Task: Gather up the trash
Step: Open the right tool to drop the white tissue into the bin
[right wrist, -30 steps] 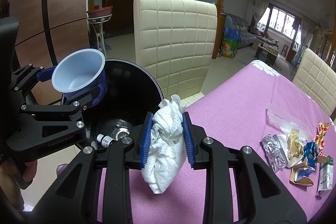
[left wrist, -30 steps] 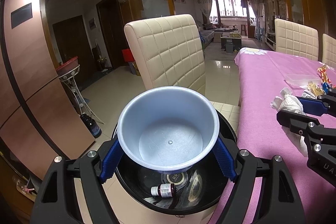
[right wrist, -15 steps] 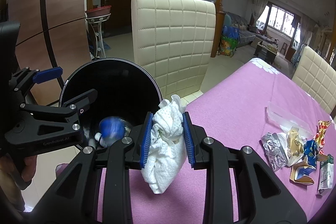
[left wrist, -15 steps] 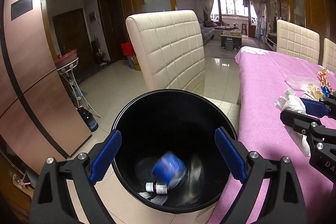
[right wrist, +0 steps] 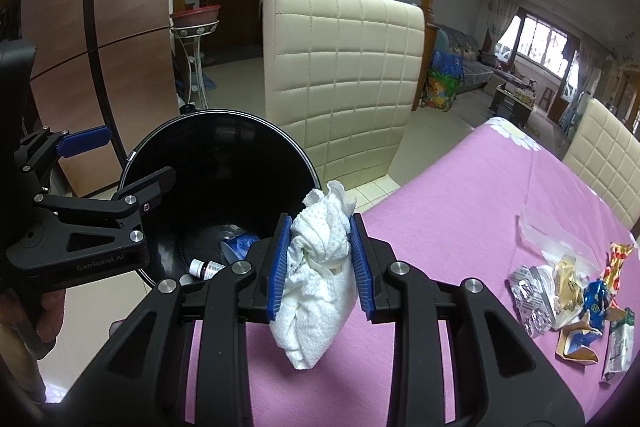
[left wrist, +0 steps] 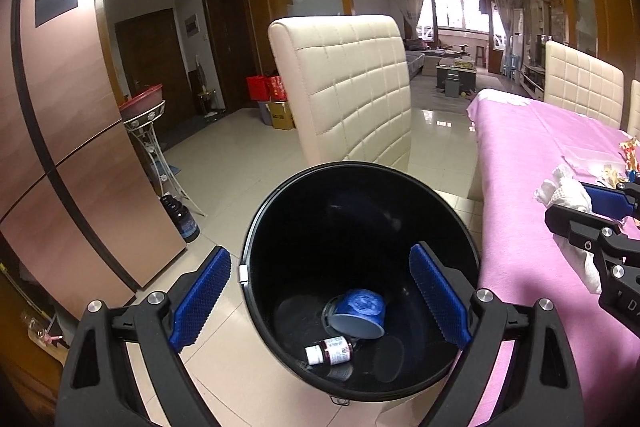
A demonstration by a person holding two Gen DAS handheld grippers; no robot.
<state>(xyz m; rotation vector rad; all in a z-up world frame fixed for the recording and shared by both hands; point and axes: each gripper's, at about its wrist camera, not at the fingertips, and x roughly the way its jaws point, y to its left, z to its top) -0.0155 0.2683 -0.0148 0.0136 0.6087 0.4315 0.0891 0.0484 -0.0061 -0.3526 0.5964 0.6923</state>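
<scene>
The left gripper point(left wrist: 320, 299) hangs released and empty over the bin point(left wrist: 436, 203), where a blue cup point(left wrist: 358, 313) lies. The right gripper point(right wrist: 318, 267) grasps a tissue wad point(right wrist: 318, 279) just beside the bin, above the table point(right wrist: 460, 203). Next it should probably carry the wad over the bin and release it.

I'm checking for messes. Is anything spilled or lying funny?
Nothing is spilled. The blue cup lies tipped on its side inside the black bin, beside a small bottle; that's where trash belongs. Wrappers sit scattered on the pink tablecloth.
</scene>
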